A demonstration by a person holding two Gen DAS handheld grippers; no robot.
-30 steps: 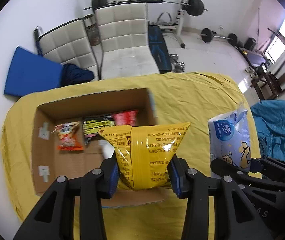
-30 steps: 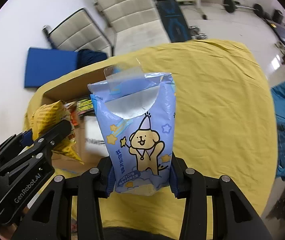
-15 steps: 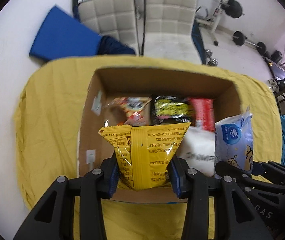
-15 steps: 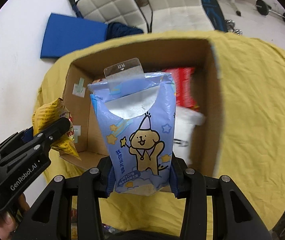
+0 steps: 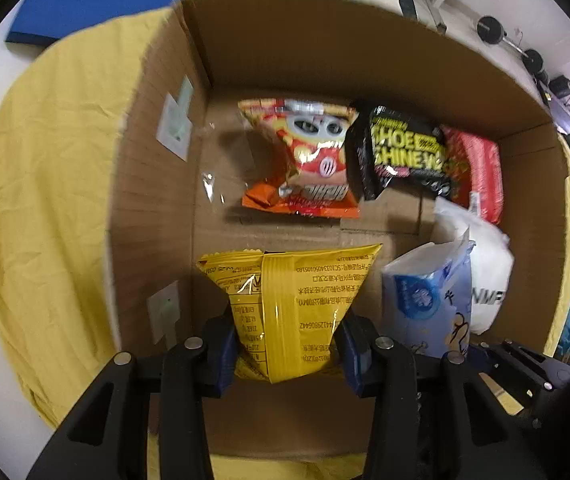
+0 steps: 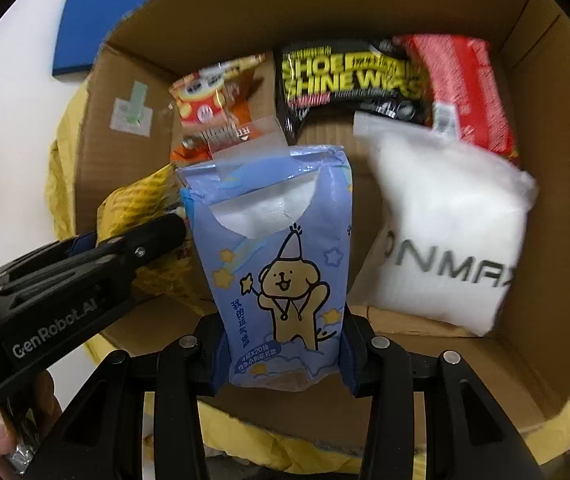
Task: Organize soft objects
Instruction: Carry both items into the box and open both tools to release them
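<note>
Both grippers lowered into cardboard box (image 5: 365,48): left gripper (image 5: 285,344) clamped low on crinkly, light yellow snack bag (image 5: 297,304), right gripper (image 6: 281,354) on soft blue tissue pack (image 6: 281,272).

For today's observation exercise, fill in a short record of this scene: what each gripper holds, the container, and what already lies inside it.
left gripper: shut on yellow crinkled snack bag
right gripper: shut on pale blue tissue pack with cartoon dog
container: open brown cardboard box on yellow cloth
already inside: red-orange snack bag, black shoe-shine wipes pack, red packet, white soft pouch
position of held items: both over the box's near side, side by side
</note>
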